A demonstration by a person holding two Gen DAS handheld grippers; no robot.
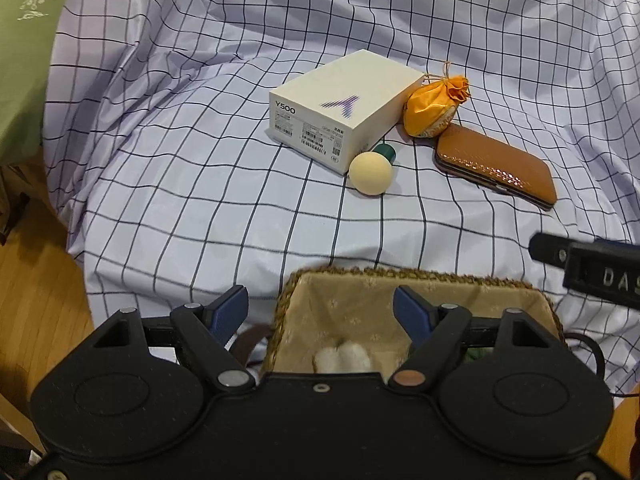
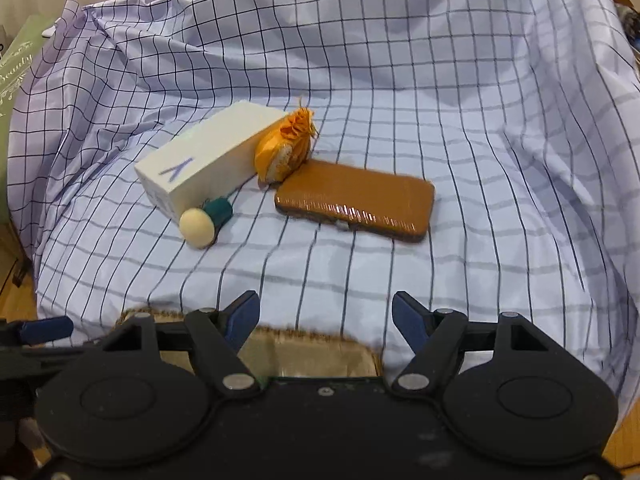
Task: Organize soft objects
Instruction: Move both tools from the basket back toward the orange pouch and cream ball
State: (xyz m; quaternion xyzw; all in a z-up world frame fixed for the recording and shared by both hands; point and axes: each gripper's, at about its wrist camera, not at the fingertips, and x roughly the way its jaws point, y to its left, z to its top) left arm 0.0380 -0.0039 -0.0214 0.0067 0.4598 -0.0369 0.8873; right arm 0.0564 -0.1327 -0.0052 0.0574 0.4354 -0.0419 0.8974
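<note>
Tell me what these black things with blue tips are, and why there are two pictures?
They are two grabbing tools that a person holds, one in each hand. Each has a camera looking along its two blue fingers, so you get one picture per hand.

The left tool and the right tool are both open and hold nothing.

Below them is a woven basket with something white and fluffy inside. Farther off, on the checked cloth, lie a white box, a round makeup sponge with a green handle, an orange cloth pouch and a brown case. The job is gathering up the soft things.
</note>
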